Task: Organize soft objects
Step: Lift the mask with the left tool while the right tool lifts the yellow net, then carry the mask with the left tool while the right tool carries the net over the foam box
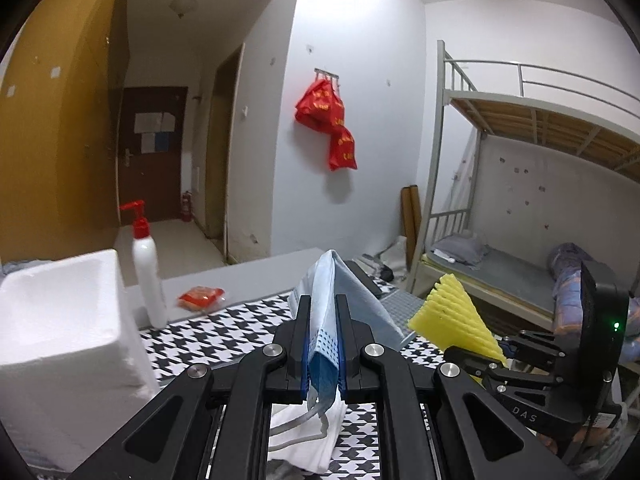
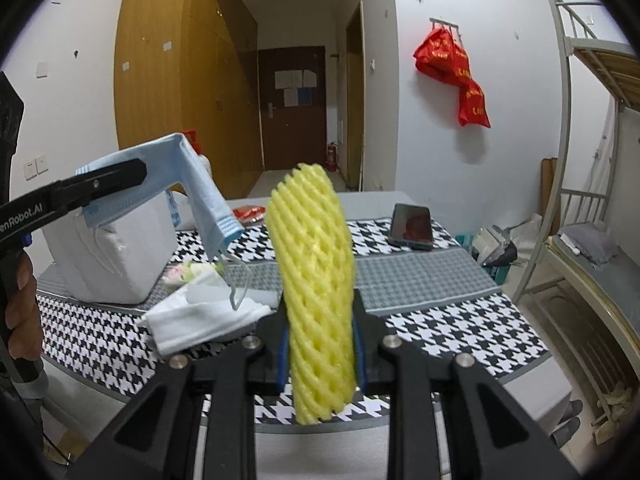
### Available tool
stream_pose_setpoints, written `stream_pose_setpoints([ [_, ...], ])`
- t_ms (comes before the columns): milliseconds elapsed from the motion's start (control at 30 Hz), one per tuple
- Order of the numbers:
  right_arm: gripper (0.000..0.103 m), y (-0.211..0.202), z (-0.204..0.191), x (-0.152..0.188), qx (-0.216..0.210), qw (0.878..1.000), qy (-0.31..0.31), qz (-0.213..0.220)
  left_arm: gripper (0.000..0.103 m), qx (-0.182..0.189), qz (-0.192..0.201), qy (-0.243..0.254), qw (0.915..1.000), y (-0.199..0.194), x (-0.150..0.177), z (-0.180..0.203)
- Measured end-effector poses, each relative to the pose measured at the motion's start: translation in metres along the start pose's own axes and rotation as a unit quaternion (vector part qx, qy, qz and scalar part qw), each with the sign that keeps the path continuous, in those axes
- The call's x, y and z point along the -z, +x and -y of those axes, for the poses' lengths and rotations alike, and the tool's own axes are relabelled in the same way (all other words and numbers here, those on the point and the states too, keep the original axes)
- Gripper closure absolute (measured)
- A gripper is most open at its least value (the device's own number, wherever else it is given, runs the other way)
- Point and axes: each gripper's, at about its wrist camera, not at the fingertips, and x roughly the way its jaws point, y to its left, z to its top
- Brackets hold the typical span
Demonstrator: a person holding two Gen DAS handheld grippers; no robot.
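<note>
A: Well, where does the pale blue pleated face mask (image 1: 325,320) sit against the left tool (image 1: 323,344)?

B: Pinched flat between its two black fingers, clamped tight. The mask sticks out beyond the tips toward twelve o'clock, and its ear loops hang below toward six. In the right wrist view it shows at nine o'clock, bent downward past the tips, above the black-and-white houndstooth surface (image 2: 460,320).

A: And the right tool (image 2: 318,344)?

B: Closed on a yellow foam mesh fruit sleeve (image 2: 312,280). The sleeve stands upright between the fingers, reaching well above them at twelve and a little below at six.

A: What lies under them?

B: A white folded cloth (image 2: 200,320) on the surface, at about eight o'clock from the sleeve, just beside a white foam box (image 2: 116,256). A dark phone (image 2: 412,226) rests at two o'clock, well apart.
</note>
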Motion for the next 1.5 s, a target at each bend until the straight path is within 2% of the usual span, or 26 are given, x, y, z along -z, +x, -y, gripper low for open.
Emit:
stream_pose_setpoints([
  [267,0.075,-0.018,-0.018,-0.009,-0.022,0.999,-0.013,0.027,0.092,-0.045,0.015,0.005,0.9989,-0.034,-0.005,-0.005],
  [700,0.075,-0.032,-0.062,-0.022,-0.080,0.994,-0.044,0.061,0.092,-0.128,0.029,0.002,0.9914,-0.087,-0.001,-0.029],
  [1233,0.075,-0.022,-0.116,-0.026,-0.149,0.984,-0.073,0.063,0.093,-0.207,0.019,-0.029,0.9778,-0.130,0.022,-0.063],
  [1500,0.075,-0.004,-0.140,-0.031,-0.171,0.980,-0.088,0.052,0.093,-0.232,0.016,-0.054,0.9712,-0.145,0.034,-0.084],
])
